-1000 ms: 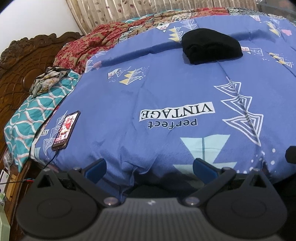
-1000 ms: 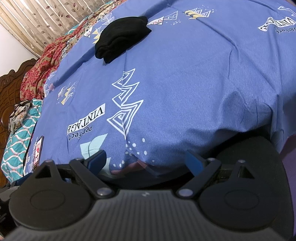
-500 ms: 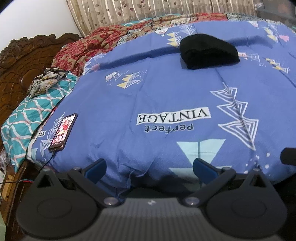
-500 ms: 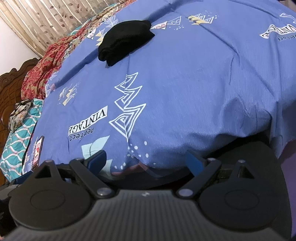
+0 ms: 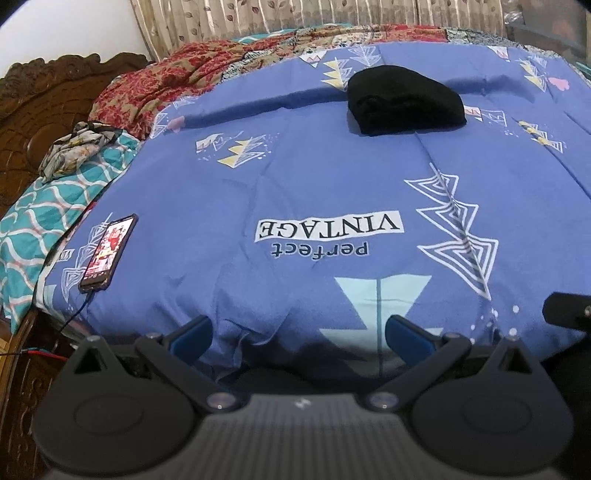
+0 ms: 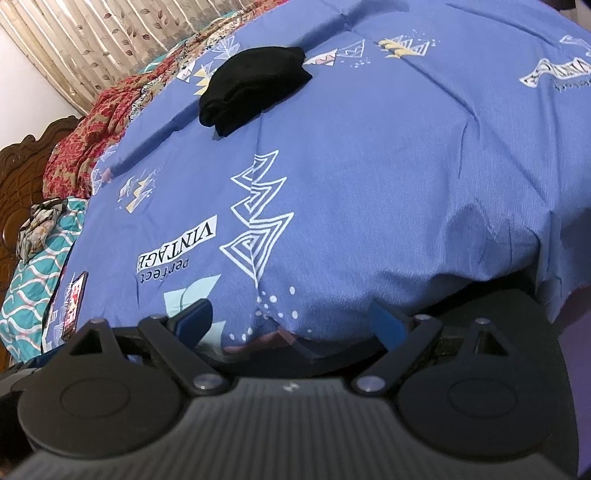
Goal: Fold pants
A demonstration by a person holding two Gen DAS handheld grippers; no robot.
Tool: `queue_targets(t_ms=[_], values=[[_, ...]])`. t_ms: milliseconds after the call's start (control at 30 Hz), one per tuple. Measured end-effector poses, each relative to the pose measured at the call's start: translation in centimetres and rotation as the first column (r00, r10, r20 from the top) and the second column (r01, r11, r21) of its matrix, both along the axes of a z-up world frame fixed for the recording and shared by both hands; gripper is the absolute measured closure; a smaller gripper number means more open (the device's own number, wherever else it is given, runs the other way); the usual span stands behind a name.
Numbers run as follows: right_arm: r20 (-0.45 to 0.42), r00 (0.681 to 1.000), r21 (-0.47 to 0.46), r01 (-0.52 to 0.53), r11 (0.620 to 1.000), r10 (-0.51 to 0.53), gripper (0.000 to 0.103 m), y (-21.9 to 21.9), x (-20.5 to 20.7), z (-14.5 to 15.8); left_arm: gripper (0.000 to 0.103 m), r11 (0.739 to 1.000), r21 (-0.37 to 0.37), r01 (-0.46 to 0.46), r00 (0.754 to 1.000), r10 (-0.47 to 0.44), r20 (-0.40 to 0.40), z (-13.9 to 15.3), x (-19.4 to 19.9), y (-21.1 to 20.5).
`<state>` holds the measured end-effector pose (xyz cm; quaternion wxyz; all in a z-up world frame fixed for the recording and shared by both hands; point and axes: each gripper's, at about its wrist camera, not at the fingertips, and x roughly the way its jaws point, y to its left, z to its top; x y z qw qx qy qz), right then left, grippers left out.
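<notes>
Blue bedsheet (image 5: 295,177), pants (image 5: 404,99) folded, far side. Left tool (image 5: 299,334) and right tool (image 6: 291,319) both wide, empty, at near edge. Risk: long reach drags sheet, bundle unrolls.

Cloth, wood and matt plastic

Ahead of the matt black plastic left gripper (image 5: 299,334): matt, soft black cloth pants (image 5: 404,99) on a smooth printed cotton-like bedsheet (image 5: 295,177); glossy phone (image 5: 108,252) and carved polished wood headboard (image 5: 33,110) to its left.

Home bedroom, blue printed bedsheet (image 5: 295,192), carved wooden headboard (image 5: 40,99), leaf-patterned curtains (image 5: 280,16)
</notes>
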<state>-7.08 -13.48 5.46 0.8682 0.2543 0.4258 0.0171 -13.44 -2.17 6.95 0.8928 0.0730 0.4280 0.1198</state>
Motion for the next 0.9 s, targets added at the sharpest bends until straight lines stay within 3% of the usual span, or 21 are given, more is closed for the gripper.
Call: queue_targets(t_ms=[900], values=[[0.031,1.0,-0.03,0.006,1.0,-0.006,0.01,1.1,-0.3,0.3,0.0,0.999,0.025,-0.021,0.999,0.022,-0.038,-0.5,0.4,-0.1]])
